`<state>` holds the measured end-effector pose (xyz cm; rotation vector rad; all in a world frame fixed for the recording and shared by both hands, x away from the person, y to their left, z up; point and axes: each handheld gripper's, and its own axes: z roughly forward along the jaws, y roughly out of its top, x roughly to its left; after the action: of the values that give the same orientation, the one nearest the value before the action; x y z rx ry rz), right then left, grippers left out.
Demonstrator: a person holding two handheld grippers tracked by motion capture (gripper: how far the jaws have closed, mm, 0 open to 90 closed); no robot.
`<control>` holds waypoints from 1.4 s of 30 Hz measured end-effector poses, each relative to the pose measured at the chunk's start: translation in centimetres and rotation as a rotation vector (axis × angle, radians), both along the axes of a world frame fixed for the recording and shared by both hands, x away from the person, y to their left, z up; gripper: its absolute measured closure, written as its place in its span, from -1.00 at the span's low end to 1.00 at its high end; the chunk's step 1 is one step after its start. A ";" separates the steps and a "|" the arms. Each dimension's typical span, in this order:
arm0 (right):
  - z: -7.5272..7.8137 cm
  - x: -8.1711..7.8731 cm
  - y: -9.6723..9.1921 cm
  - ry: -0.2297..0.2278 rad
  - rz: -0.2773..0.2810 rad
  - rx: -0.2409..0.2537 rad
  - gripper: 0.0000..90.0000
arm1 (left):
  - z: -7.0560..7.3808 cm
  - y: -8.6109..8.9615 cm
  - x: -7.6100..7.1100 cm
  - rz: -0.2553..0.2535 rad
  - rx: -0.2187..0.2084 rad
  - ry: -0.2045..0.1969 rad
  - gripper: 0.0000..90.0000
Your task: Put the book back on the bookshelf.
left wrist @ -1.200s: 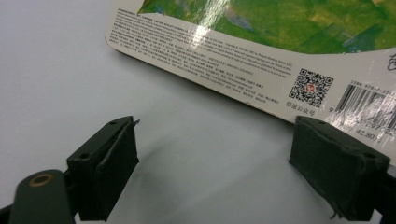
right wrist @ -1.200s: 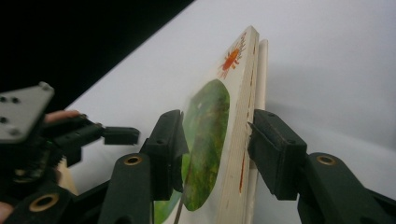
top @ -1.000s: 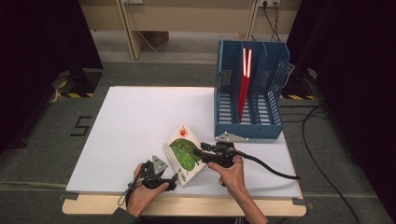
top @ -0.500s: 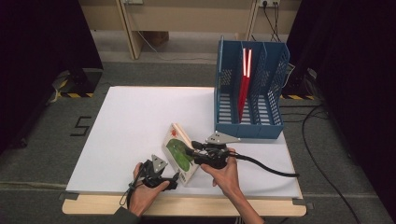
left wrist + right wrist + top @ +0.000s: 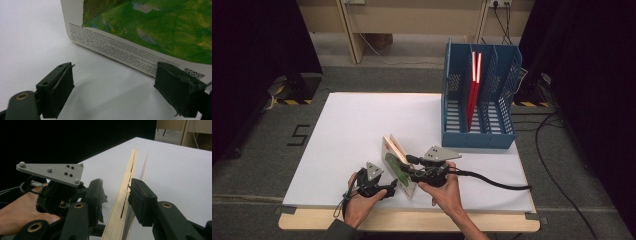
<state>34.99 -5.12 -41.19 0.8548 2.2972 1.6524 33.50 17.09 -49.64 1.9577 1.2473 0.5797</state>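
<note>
Book (image 5: 396, 162) stands tilted on its edge on the tabletop (image 5: 362, 125), between the right gripper's (image 5: 404, 167) closing fingers (image 5: 141, 200); left gripper (image 5: 389, 189) fingers (image 5: 58, 86) spread, beside the cover.

Book (image 5: 150, 32) cut off by top and right edges in left gripper view; small print on back cover too fine to read. Book's (image 5: 125, 195) lower end cut off at bottom edge in right gripper view. Right gripper (image 5: 408, 167) hides part of cover in high view.
</note>
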 end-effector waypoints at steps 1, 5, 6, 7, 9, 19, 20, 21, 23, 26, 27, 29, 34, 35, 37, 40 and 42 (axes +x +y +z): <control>0.1 -0.1 0.1 -0.010 0.000 -0.011 0.38 | 0.0 0.0 0.0 0.004 -0.006 -0.002 -0.67; 0.2 -0.7 0.7 -0.023 0.024 -0.023 0.37 | 0.3 0.2 -0.2 -0.004 -0.012 -0.012 -0.67; 0.2 -0.8 0.8 -0.017 0.035 -0.012 0.38 | 0.4 0.3 -0.2 -0.004 -0.013 -0.018 -0.67; 0.2 -0.9 0.9 -0.008 0.043 -0.001 0.38 | 0.5 0.4 -0.3 -0.002 -0.015 -0.021 -0.67; 0.3 -1.0 1.0 -0.004 0.038 0.000 0.38 | 0.6 0.7 -0.3 0.004 -0.021 -0.029 -0.67; 0.1 -1.2 1.1 0.013 0.053 0.034 0.34 | 1.5 1.8 -0.5 0.051 -0.061 -0.088 -0.67; 0.1 -1.2 1.1 0.015 0.055 0.038 0.33 | 1.5 1.9 -0.5 0.051 -0.061 -0.092 -0.67; 0.1 -1.3 1.2 0.017 0.058 0.041 0.31 | 1.5 1.9 -0.5 0.051 -0.061 -0.093 -0.67; 0.1 -1.4 1.3 0.016 0.061 0.041 0.29 | 1.5 1.9 -0.6 0.052 -0.059 -0.093 -0.68; 0.1 -1.4 1.2 0.013 0.057 0.046 0.16 | 1.6 1.9 -0.5 0.053 -0.060 -0.095 -0.67; 0.2 -1.4 1.2 0.006 0.053 0.050 0.14 | 1.6 1.9 -0.6 0.052 -0.060 -0.095 -0.67; 0.4 -1.5 1.1 -0.011 0.050 0.059 0.09 | 1.6 1.9 -0.6 0.056 -0.063 -0.096 -0.67; 0.0 -1.6 1.1 0.002 0.040 0.003 -0.05 | 1.6 1.9 -0.5 0.058 -0.069 -0.097 -0.67; -0.2 -1.6 1.1 0.002 0.038 -0.006 -0.05 | 1.6 1.9 -0.5 0.059 -0.069 -0.097 -0.67; -0.5 -1.6 1.1 0.009 0.039 -0.024 -0.05 | 1.6 1.9 -0.5 0.059 -0.069 -0.097 -0.67; -1.1 -1.8 1.3 -0.004 0.040 -0.057 -0.04 | 1.6 1.9 -0.5 0.060 -0.070 -0.098 -0.67; -1.5 -1.9 1.4 -0.003 0.038 -0.079 -0.02 | 1.6 2.0 -0.5 0.061 -0.070 -0.097 -0.67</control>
<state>33.09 -3.71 -42.72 0.7957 2.3733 1.5646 33.00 19.05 -48.07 1.8171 1.2540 0.6452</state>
